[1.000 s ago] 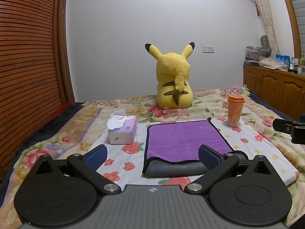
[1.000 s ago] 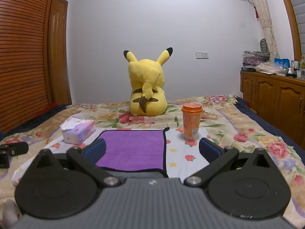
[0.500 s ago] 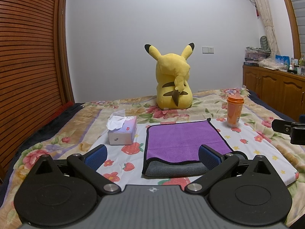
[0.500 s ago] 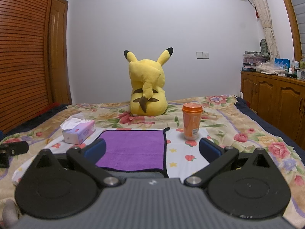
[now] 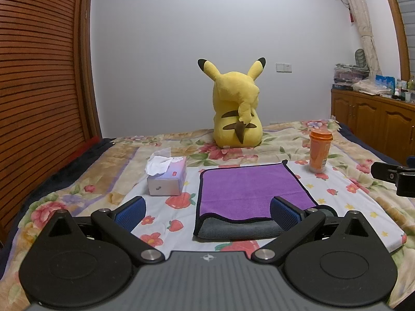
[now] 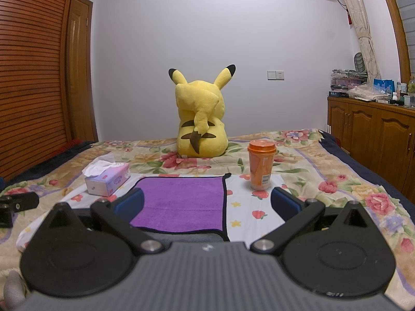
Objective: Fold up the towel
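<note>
Purple microfibre towel (image 5: 246,191) lies flat on the bed (image 5: 285,140), its grey underside showing along the near edge. Left tool (image 5: 207,211) and right tool (image 6: 207,202) both hover just short of it with jaws spread wide, holding nothing. Tissue box (image 5: 167,178) sits at 10 o'clock, orange cup (image 6: 260,165) at 2 o'clock. Judged step: approach. Next move calls for pinching both near corners.

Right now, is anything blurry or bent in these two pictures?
Left wrist view: sharp on the towel and plush toy, but the fisheye bows the slatted door. Right wrist view: same bowing at the curtain; a blurred pale shape sits in the bottom left corner; dim, even room light.
</note>
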Motion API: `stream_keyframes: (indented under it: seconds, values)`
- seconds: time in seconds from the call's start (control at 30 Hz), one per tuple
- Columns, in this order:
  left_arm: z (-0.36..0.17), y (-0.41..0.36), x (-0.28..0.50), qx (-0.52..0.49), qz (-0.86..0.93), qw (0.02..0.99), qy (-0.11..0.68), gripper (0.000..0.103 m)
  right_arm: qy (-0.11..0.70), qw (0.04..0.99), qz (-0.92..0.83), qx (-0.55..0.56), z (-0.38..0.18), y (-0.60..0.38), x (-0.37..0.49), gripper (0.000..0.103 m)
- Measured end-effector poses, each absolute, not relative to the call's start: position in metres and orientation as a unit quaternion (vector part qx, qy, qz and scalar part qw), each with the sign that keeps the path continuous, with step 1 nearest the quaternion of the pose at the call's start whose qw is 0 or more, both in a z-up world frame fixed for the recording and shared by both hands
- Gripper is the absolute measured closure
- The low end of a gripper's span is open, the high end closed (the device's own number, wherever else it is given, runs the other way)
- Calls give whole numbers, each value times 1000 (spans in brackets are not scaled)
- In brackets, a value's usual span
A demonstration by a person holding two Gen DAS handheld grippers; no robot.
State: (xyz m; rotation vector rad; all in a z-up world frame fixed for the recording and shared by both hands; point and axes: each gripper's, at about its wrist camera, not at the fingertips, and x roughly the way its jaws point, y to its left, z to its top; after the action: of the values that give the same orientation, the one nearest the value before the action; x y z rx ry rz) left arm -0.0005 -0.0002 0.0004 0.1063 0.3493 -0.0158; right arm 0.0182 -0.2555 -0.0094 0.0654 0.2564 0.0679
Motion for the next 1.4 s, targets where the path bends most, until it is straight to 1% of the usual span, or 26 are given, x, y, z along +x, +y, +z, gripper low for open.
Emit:
stream_keyframes:
  seconds: [0.87,1.4]
  values:
    - [0,-8,0,53,-10,983,177,0,129,991,34,32,-9,-253,20,0]
    - [-12,-6,12,58,-24,972,227,0,155,987,42,33,-14,-248,33,0]
